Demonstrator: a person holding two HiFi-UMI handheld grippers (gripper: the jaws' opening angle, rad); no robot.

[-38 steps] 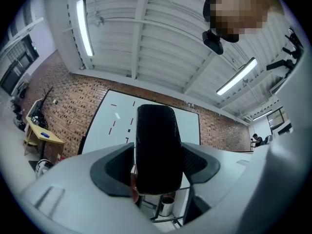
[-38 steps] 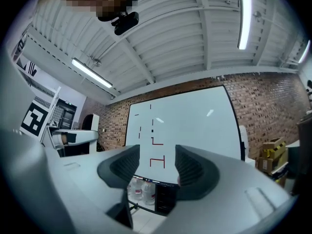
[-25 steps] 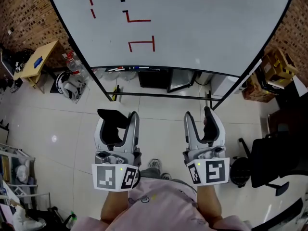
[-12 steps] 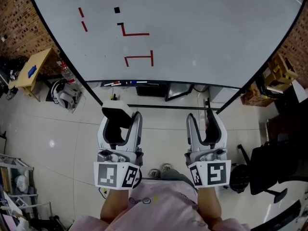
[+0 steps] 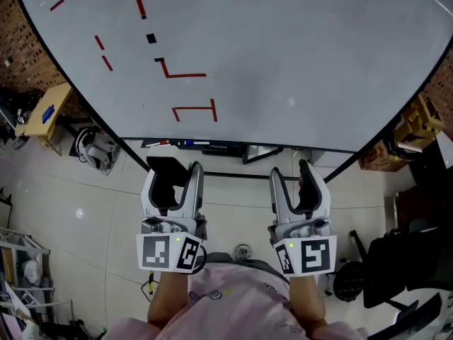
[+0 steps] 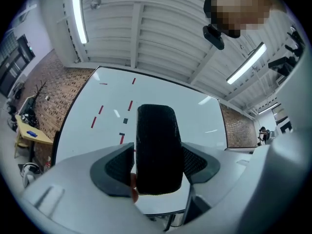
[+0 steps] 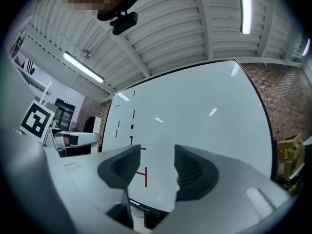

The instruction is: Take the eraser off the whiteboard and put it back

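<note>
A black eraser point(image 6: 156, 150) sits clamped between the jaws of my left gripper point(image 5: 170, 178), which is held low in front of the whiteboard point(image 5: 297, 55); the eraser point(image 5: 165, 171) shows dark between the fingers in the head view. My right gripper point(image 5: 299, 181) is open and empty, level with the left one, about a hand's width to its right. Red marker strokes point(image 5: 193, 112) and small black marks point(image 5: 151, 39) lie on the board's left half. Both grippers hang short of the board, below its marker tray point(image 5: 191, 145).
A wooden side table point(image 5: 44, 112) and a helmet point(image 5: 93, 147) stand at the left by the brick wall. Cardboard boxes point(image 5: 417, 122) and a black office chair point(image 5: 403, 261) are at the right. Shelving point(image 5: 25, 261) fills the lower left.
The whiteboard has slid down and left in the head view as the head tilts; both grippers stay side by side, the eraser still in the left one.
</note>
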